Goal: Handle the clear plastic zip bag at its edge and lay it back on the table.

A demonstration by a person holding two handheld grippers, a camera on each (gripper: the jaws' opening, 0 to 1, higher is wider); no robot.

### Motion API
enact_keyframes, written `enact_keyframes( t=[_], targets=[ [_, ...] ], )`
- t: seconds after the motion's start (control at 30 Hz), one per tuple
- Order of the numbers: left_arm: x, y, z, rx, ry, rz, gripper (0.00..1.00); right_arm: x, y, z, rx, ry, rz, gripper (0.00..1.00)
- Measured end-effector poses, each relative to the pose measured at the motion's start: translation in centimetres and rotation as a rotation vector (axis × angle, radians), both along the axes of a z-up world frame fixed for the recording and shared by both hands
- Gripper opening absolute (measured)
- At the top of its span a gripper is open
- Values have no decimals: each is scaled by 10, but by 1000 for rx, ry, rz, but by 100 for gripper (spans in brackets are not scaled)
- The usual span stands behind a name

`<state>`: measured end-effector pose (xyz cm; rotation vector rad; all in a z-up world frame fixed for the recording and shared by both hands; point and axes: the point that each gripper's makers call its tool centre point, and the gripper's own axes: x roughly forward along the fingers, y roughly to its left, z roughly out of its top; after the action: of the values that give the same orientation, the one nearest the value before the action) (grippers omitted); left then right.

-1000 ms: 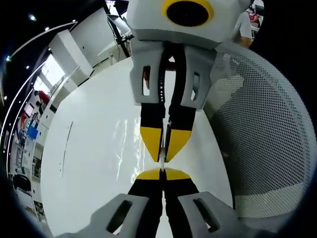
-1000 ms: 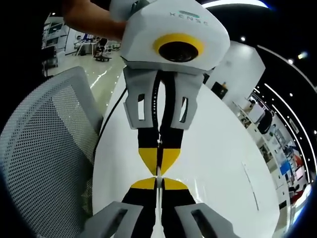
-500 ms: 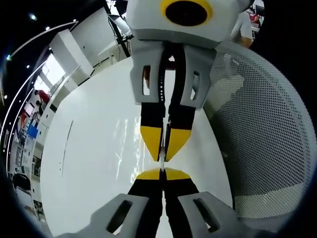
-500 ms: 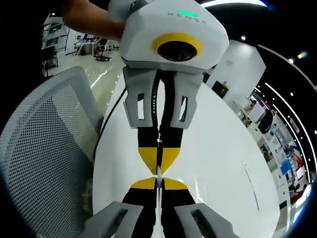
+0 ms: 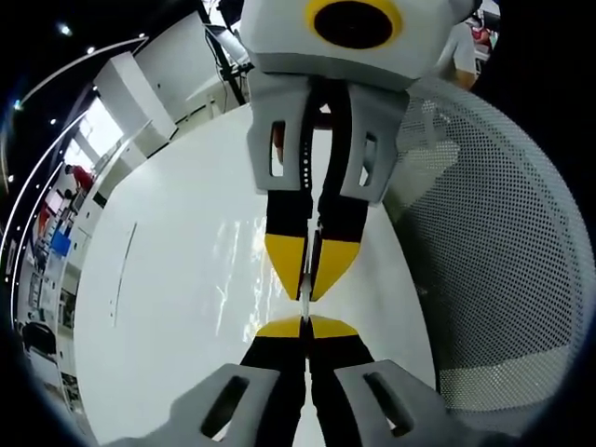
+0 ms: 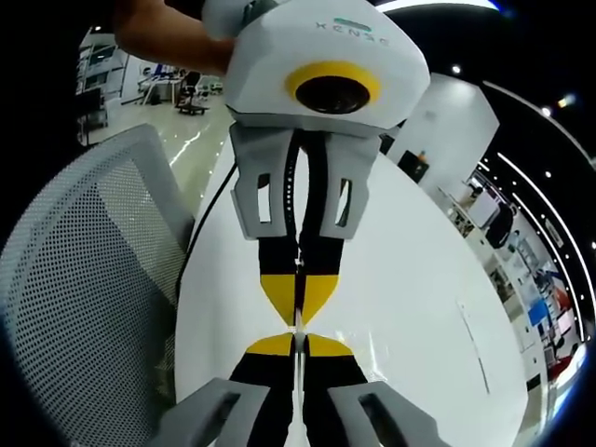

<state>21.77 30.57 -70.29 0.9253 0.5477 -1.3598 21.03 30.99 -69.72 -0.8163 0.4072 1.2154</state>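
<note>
The white table is the largest thing in both views, running away under the two grippers. In the left gripper view a grey mesh chair stands at the table's right side; in the right gripper view the same chair sits on the left. The right gripper view alone shows a person's hand on top of the facing gripper's white body, and the left gripper view alone shows a person in a light top standing far behind the chair.

The two grippers face each other tip to tip above the table. In the left gripper view the left gripper rises from the bottom with its yellow-tipped jaws pressed together, and the right gripper comes down from above, jaws also pressed together. Between both pairs of tips runs a thin pale strip, the edge of the clear bag, so each gripper is clamped on the bag. Its glossy film shows faintly as glints over the table to the left of the jaws. The right gripper view shows the same pinch, with the bag's edge between the tips.
</note>
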Motion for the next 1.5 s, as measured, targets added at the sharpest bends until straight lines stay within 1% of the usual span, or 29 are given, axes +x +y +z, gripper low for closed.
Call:
enact_keyframes(
  t=[0.53,1.5],
  targets=[
    [0,11,-2,0,9,35,0,1,2,-2,-5,11,11,0],
    [0,12,-3,11,7,21,0,1,-2,-3,4,26,-6,0]
  ],
)
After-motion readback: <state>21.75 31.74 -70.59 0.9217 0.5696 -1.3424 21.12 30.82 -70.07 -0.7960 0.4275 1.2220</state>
